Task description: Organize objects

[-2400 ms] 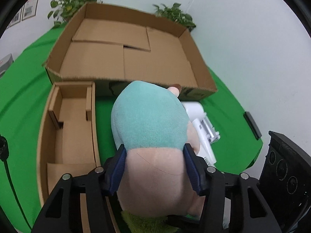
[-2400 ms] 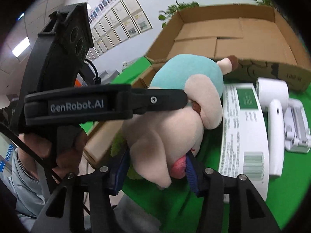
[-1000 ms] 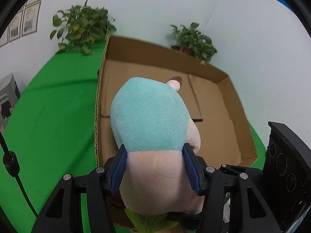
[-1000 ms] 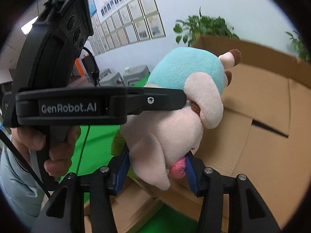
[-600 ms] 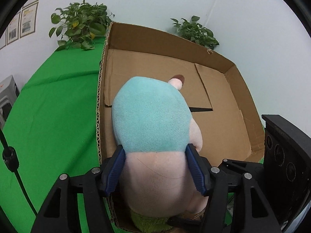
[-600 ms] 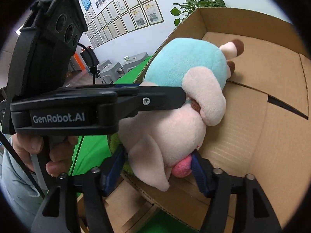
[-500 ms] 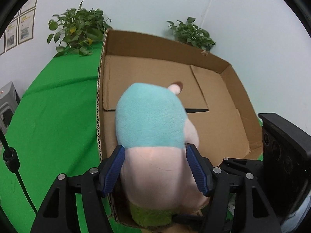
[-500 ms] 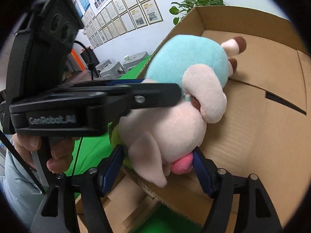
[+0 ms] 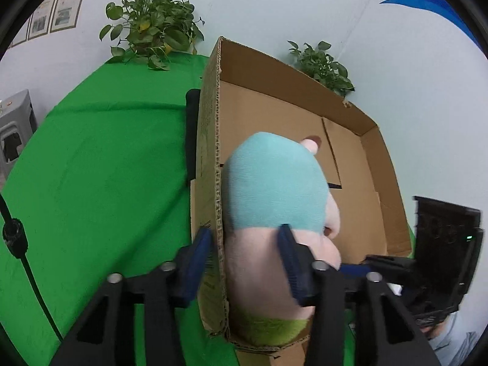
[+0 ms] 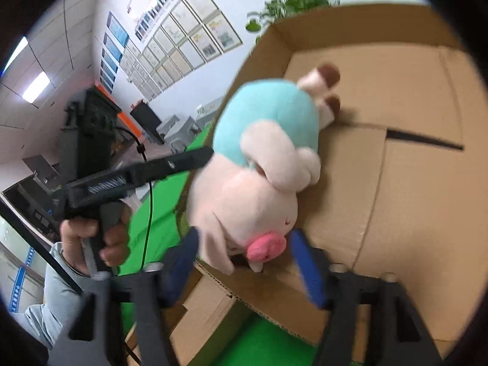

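A plush pig in a teal top (image 9: 274,189) lies inside the large cardboard box (image 9: 375,183), against its left wall; it also shows in the right wrist view (image 10: 262,164). My left gripper (image 9: 244,253) is open, with its left finger outside the box wall and its right finger against the pig's side. My right gripper (image 10: 244,259) is open, its blue pads spread either side of the pig's snout without squeezing it. The box floor (image 10: 411,183) lies beyond the pig.
The box stands on a green tablecloth (image 9: 97,183). Two potted plants (image 9: 152,36) stand at the back by the white wall. A smaller cardboard tray (image 10: 201,314) sits below the big box's near wall. A black cable (image 9: 18,244) hangs at the left.
Both grippers carried the pig over the box wall and lowered it in. Both grippers then opened, and the pig now rests in the box.
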The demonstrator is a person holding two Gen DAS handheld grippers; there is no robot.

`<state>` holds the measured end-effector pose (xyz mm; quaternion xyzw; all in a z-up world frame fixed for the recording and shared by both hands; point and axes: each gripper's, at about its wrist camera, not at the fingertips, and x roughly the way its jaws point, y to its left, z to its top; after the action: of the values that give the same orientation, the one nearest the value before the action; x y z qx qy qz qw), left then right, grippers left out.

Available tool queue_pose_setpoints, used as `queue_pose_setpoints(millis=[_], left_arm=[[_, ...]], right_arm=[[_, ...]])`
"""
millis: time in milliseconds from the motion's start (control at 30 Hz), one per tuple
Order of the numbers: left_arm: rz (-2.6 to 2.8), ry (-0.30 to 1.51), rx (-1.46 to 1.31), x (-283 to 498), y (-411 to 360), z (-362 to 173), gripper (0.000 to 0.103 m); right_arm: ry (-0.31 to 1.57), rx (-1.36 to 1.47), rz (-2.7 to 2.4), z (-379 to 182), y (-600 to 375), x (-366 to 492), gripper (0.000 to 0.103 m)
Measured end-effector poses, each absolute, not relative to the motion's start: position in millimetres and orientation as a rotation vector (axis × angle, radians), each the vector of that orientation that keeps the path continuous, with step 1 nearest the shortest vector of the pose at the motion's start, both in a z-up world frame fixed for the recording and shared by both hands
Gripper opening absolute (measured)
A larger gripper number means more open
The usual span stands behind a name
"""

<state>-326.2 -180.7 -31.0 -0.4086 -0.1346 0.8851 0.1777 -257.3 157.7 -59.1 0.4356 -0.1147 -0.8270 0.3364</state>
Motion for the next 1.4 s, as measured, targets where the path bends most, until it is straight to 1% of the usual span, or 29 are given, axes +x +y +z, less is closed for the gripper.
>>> queue_pose_setpoints(millis=[33,100,133,233,300,367,467,533,567,633,667,700,733,767,800,833,933,1133,1267,1333,1400], left_arm=[[2.515,-0.366,-1.159,-324.4,-181.4,-30.2,0.03],[2.538,-0.335,-1.184,-322.7,-185.2,-31.0,0.007],[2.542,-0.323,-1.195,-322.1,-187.8,-32.2,0.004],[2.526,-0.318,-1.214,-318.6,-190.3,-33.6,0.004],[2.539,-0.294,-1.216,-317.4,-190.9,-32.7,0.004],[2.545,-0.259,-1.216,-318.1,-186.5,-32.4,0.004],[2.57,-0.188,-1.217,-314.5,-179.0,-31.5,0.004],[2.574,-0.166,-1.232,-313.1,-176.5,-32.7,0.004],[2.575,-0.15,-1.233,-311.9,-174.6,-33.0,0.004],[2.58,-0.129,-1.232,-308.9,-172.2,-33.7,0.003],[2.583,-0.127,-1.231,-307.3,-171.4,-34.1,0.003],[2.585,-0.128,-1.23,-306.9,-171.0,-34.4,0.003],[2.587,-0.128,-1.23,-305.8,-170.3,-35.0,0.003],[2.586,-0.128,-1.23,-304.9,-169.9,-35.5,0.003],[2.583,-0.132,-1.23,-303.4,-169.2,-36.3,0.003],[2.582,-0.136,-1.231,-301.2,-168.9,-36.9,0.003],[2.578,-0.137,-1.243,-290.6,-167.8,-39.6,0.003],[2.57,-0.181,-1.248,-278.7,-172.5,-43.6,0.003],[2.575,-0.14,-1.269,-280.3,-169.0,-41.3,0.004],[2.581,-0.13,-1.282,-280.9,-169.1,-39.6,0.004],[2.607,-0.096,-1.278,-278.8,-168.3,-34.4,0.009]], right_arm=[[-0.307,1.145,-2.147,-64.4,155.0,-260.5,0.039],[-0.338,1.126,-2.128,-67.4,148.7,-268.9,0.036],[-0.33,1.111,-2.132,-66.5,145.5,-270.2,0.036],[-0.308,1.087,-2.143,-59.3,144.2,-266.7,0.036],[-0.293,1.106,-2.189,-52.8,150.0,-267.4,0.039],[-0.247,1.107,-2.296,-43.1,167.0,-264.5,0.05],[-0.178,1.036,-2.536,-15.0,226.0,-243.3,0.057],[-0.075,1.003,-2.771,-1.2,275.7,-233.8,0.057],[-0.022,1.016,-2.869,1.8,295.5,-236.1,0.057],[0.059,1.162,-3.023,-10.7,347.8,-238.2,0.057],[0.046,1.239,-3.054,-18.8,370.6,-241.4,0.054],[-0.007,1.302,-3.056,-31.1,392.8,-245.7,0.051],[-0.058,1.37,-3.032,-44.6,408.7,-250.2,0.041],[-0.107,1.429,-2.994,-56.6,423.8,-254.3,0.022],[-0.154,1.465,-2.937,-67.2,429.5,-257.7,0.016],[-0.165,1.461,-2.906,-73.7,427.3,-260.9,0.006],[-0.095,1.452,-2.911,-88.5,421.5,-255.4,0.003],[-0.101,1.488,-2.882,-103.8,424.4,-249.6,0.003],[-0.127,1.491,-2.882,-98.5,413.2,-265.3,0.003],[-0.145,1.497,-2.878,-96.2,413.4,-266.9,0.006],[-0.164,1.492,-2.878,-93.5,412.8,-265.2,0.007]])
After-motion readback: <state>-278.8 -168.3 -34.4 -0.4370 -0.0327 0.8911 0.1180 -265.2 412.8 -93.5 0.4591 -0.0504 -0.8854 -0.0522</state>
